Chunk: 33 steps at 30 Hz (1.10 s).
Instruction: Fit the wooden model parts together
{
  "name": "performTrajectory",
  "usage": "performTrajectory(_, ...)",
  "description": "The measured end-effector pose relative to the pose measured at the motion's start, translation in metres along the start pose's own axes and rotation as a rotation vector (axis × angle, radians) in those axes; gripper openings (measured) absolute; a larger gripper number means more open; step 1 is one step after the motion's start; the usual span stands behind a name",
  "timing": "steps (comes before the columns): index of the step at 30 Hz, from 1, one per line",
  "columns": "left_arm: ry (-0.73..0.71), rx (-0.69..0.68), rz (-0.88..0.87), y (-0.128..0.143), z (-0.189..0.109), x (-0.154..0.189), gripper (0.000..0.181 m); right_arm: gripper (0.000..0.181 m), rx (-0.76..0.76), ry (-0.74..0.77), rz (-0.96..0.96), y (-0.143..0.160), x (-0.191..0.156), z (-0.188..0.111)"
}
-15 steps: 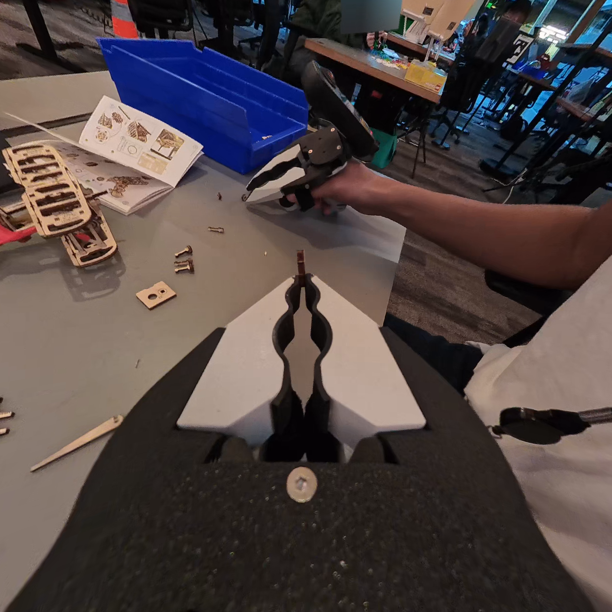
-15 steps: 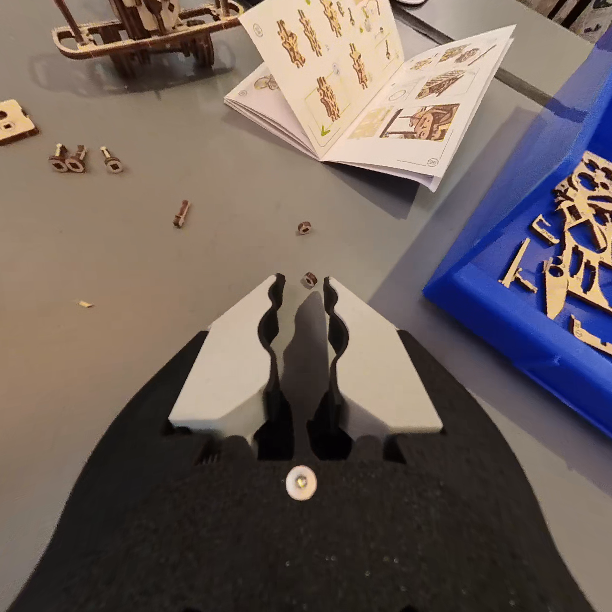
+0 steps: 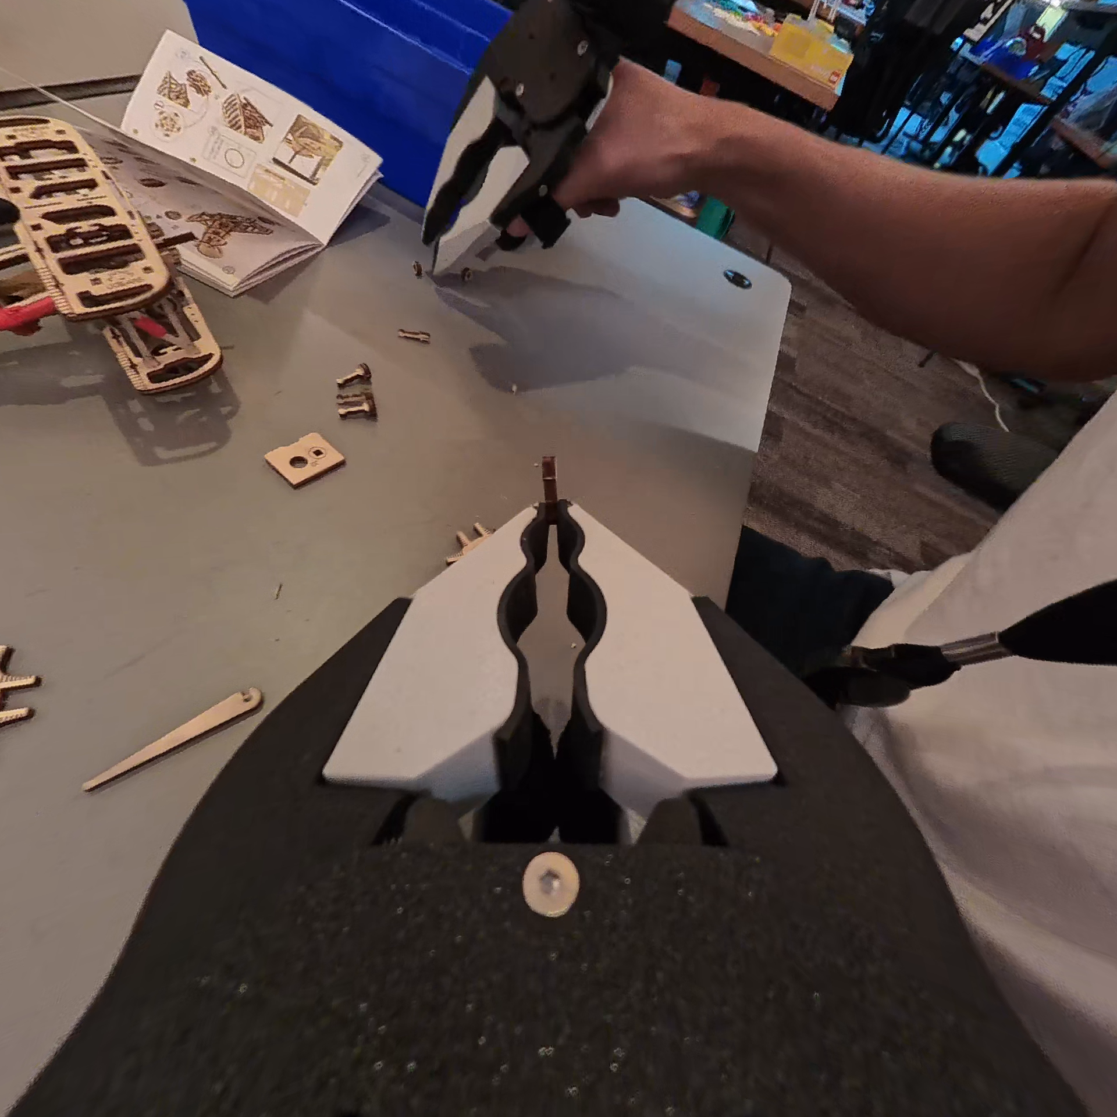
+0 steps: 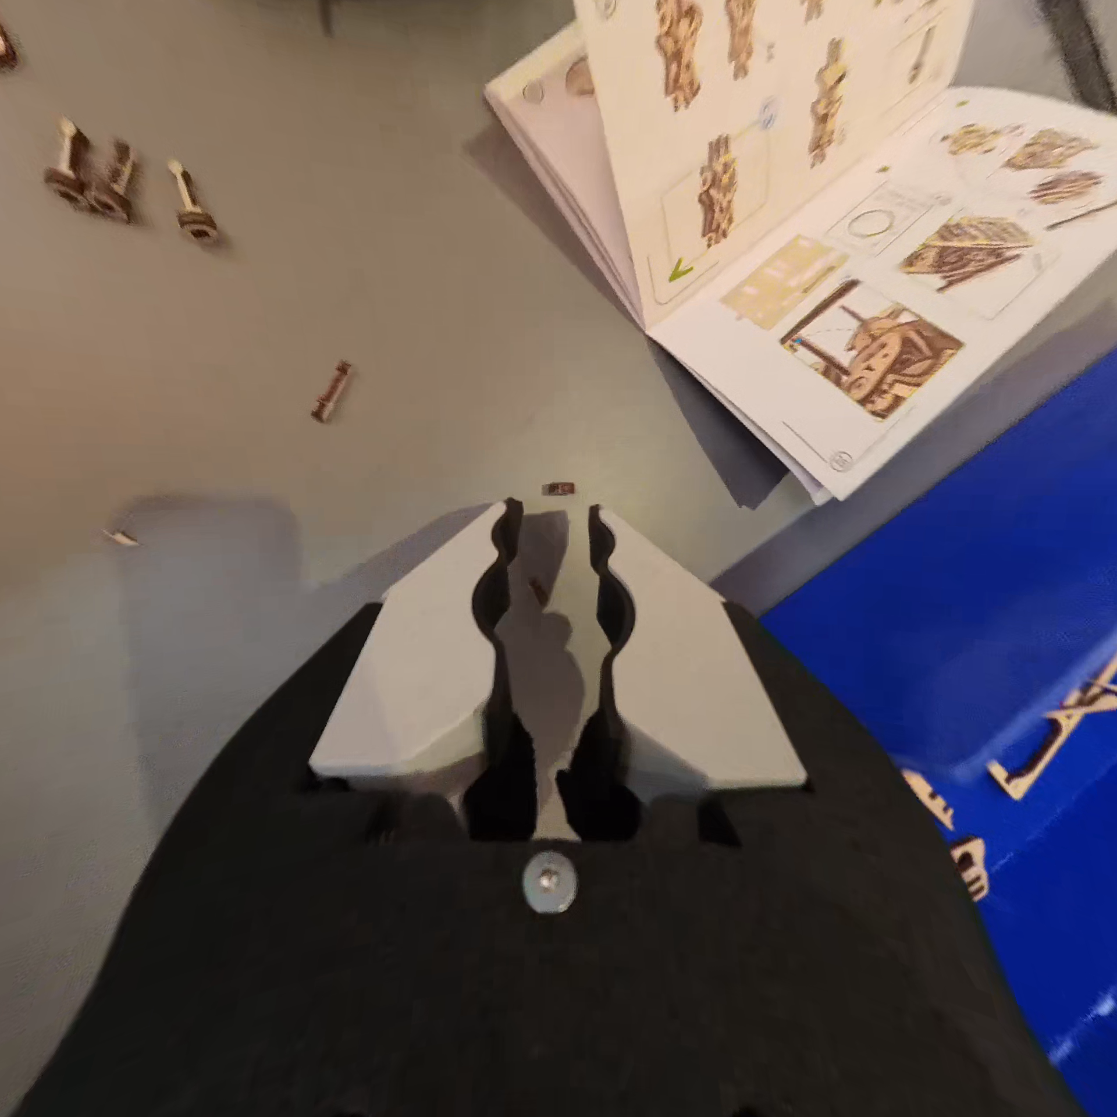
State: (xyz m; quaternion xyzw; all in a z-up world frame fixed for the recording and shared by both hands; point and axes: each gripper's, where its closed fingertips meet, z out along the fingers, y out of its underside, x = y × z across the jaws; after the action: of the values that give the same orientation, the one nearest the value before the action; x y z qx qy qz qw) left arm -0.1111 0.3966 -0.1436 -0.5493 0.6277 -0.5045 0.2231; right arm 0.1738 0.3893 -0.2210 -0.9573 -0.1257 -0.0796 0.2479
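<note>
My left gripper is shut on a small dark wooden pin that sticks out past its tips, above the grey table. My right gripper is open and points steeply down at the table; it also shows in the left wrist view. One small wooden ring lies just ahead of its tips. Another small piece lies on the table between its fingers. The part-built wooden model stands at the far left.
An open instruction booklet lies beside a blue bin holding wooden sheets. Loose pins, a single pin, a small holed plate and a thin wooden stick lie on the table. The table edge is at right. My right fingertips sit around 30 centimeters from my left ones. From the right gripper's tips to the part-built wooden model is close to 20 centimeters.
My right gripper has tipped down and moved forward, so the nearer ring now lies between its fingers. My left gripper still holds the pin and has moved a little closer to the right gripper.
</note>
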Motion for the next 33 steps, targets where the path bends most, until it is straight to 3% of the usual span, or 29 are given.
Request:
performTrajectory(23,-0.001,0.029,-0.072,0.001,-0.009,-0.018,0.0,0.007,-0.03,-0.047,-0.045,-0.004,0.001,0.012)
performTrajectory(26,0.004,0.103,-0.096,-0.012,-0.011,-0.017,0.0,0.007,0.221,-0.187,0.035,-0.048,-0.029,-0.015)
performTrajectory(30,0.069,0.263,-0.166,-0.041,-0.015,-0.005,0.0,0.007,0.829,-0.639,0.202,-0.146,-0.121,-0.117)
performTrajectory(33,0.143,0.319,-0.134,-0.056,-0.018,0.014,0.0,0.006,1.103,-0.901,0.254,-0.179,-0.185,-0.176)
